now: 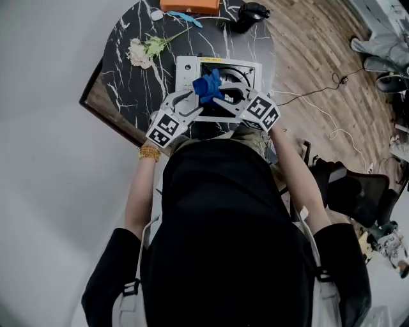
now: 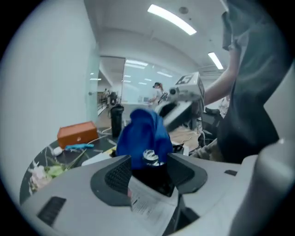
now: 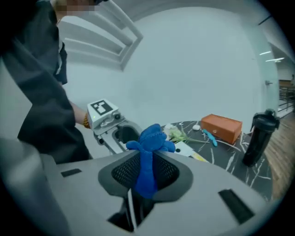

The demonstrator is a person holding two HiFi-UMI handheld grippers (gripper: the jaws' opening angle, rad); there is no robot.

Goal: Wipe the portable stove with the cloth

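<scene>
The left gripper (image 1: 191, 96) and right gripper (image 1: 222, 98) crowd the air over the stove (image 1: 185, 68), with the cloth (image 1: 206, 85) bunched where they meet. A flower (image 1: 138, 52) lies to its left, and an orange box (image 1: 189, 5) and black bottle (image 1: 250, 14) line the far rim. The table (image 1: 128, 89) is bare between them.

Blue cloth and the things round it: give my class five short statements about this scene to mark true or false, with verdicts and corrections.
1. The right gripper is shut on the blue cloth. True.
2. The left gripper clamps the blue cloth too. False: the left gripper's jaws stand apart, not pressing it.
3. The orange box rests on the portable stove. False: the orange box sits at the far edge of the black marble table, apart from the portable stove.
4. A flower lies on the black marble table. True.
5. The black bottle lies on its side. False: the black bottle stands upright.
</scene>
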